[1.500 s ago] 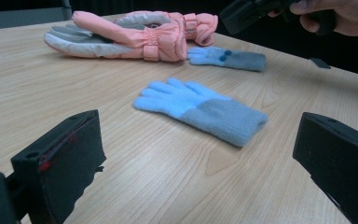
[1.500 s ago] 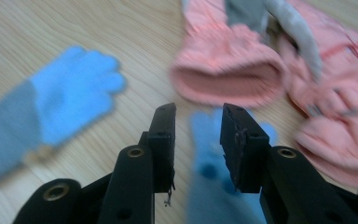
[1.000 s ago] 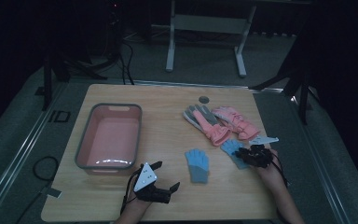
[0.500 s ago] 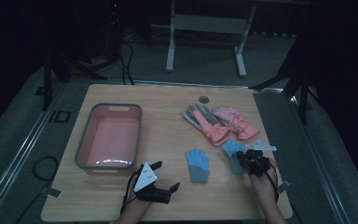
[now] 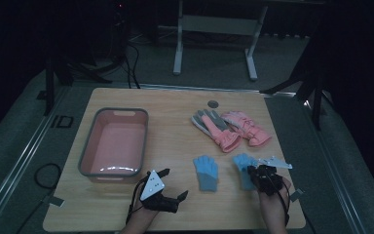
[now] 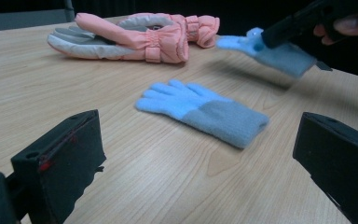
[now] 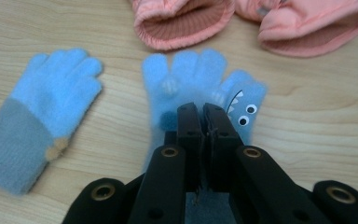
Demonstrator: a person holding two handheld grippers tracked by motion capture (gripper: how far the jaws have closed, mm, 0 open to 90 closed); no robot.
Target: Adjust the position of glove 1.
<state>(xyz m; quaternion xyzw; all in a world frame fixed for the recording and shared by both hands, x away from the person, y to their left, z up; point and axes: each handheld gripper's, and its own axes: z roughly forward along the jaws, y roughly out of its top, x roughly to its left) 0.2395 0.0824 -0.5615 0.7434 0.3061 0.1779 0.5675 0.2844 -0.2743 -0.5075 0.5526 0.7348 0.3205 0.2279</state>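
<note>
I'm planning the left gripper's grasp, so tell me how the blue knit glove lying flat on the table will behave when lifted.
The flat blue glove looks like thin, soft knit, so it will probably droop on both sides of the grip. Its twin, pinched in the right gripper, hangs off the wood at a slant, suggesting little weight. The fuzzy surface should hold well between the fingers rather than slip.

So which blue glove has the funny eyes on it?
The blue glove pinched in the right gripper: googly eyes and teeth on its thumb. The other blue glove, lying beside it, shows none.
</note>
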